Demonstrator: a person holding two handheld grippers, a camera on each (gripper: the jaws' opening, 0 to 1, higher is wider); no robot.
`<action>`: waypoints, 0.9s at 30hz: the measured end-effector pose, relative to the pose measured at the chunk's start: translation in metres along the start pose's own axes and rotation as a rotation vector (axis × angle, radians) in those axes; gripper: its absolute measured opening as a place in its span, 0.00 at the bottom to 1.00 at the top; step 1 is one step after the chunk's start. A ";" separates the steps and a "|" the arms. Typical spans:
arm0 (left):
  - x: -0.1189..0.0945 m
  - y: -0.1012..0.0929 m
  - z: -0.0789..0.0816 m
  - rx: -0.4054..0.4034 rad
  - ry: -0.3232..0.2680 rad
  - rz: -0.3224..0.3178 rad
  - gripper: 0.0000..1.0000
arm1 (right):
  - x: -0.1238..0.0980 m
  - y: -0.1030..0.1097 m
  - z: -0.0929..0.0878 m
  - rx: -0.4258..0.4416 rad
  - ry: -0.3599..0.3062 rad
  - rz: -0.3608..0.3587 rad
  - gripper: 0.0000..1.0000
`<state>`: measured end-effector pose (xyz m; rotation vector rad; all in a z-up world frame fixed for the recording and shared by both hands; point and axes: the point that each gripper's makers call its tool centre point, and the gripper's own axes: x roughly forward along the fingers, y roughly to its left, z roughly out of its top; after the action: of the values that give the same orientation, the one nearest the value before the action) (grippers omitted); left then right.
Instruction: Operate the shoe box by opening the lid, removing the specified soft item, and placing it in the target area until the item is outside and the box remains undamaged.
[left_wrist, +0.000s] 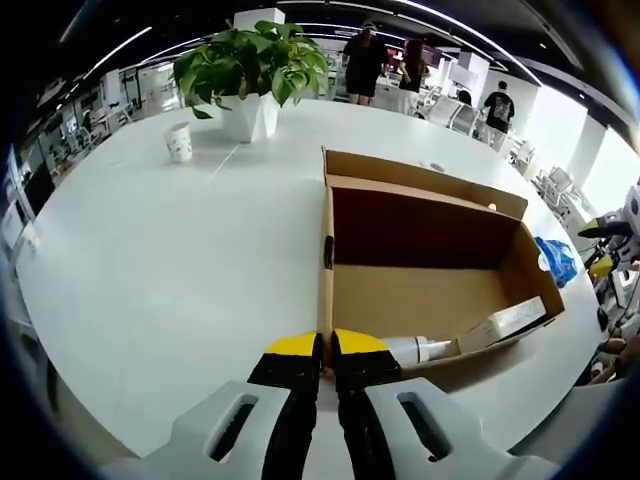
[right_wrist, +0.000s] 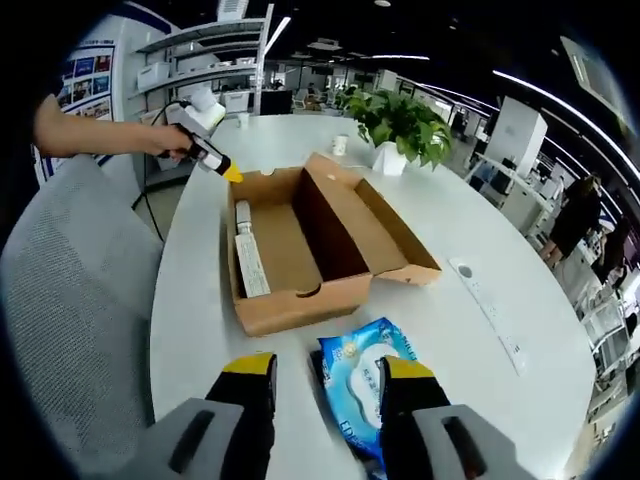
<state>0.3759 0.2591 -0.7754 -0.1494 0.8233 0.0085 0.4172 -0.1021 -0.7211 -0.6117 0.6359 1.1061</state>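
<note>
The open shoe box (right_wrist: 300, 250) sits on the round white table (right_wrist: 470, 200), its lid (right_wrist: 385, 235) folded back flat on the far side, and everything else is easiest placed from it. The soft item, a blue wet-wipes pack (right_wrist: 365, 385), lies outside the box, just in front of its near wall; its lower end is cut off behind the right gripper (right_wrist: 325, 372), whose yellow-tipped jaws stand spread to either side of the pack, and I cannot tell whether they touch it. Print on the pack is too small to read. In the left gripper view the same pack (left_wrist: 556, 260) peeks out beyond the box's (left_wrist: 420, 270) far wall, mostly hidden. The left gripper (left_wrist: 325, 348) has its jaws pressed together on the box's corner edge, held there by a person's hand (right_wrist: 172, 135). Inside the box lie a white tube (left_wrist: 420, 349) and a long white carton (left_wrist: 515, 320), labels unreadable. Beyond the box stand a potted plant (left_wrist: 250, 70) and a paper cup (left_wrist: 179, 141); a white strip (right_wrist: 485, 305) lies beside the lid. A grey chair (right_wrist: 70, 300) crowds the table edge, and people (left_wrist: 365, 60) stand far behind.
</note>
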 end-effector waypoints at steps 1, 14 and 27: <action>0.000 0.000 0.000 0.000 0.000 0.000 0.02 | 0.002 0.003 0.004 -0.006 -0.002 0.008 0.39; 0.002 0.002 0.001 -0.004 -0.003 -0.001 0.02 | 0.028 0.023 0.028 -0.072 -0.010 0.096 0.40; 0.003 0.003 0.002 0.003 -0.002 0.003 0.02 | 0.045 0.036 0.042 -0.131 0.013 0.165 0.41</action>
<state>0.3787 0.2618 -0.7765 -0.1459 0.8218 0.0101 0.4046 -0.0328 -0.7308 -0.6887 0.6373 1.3064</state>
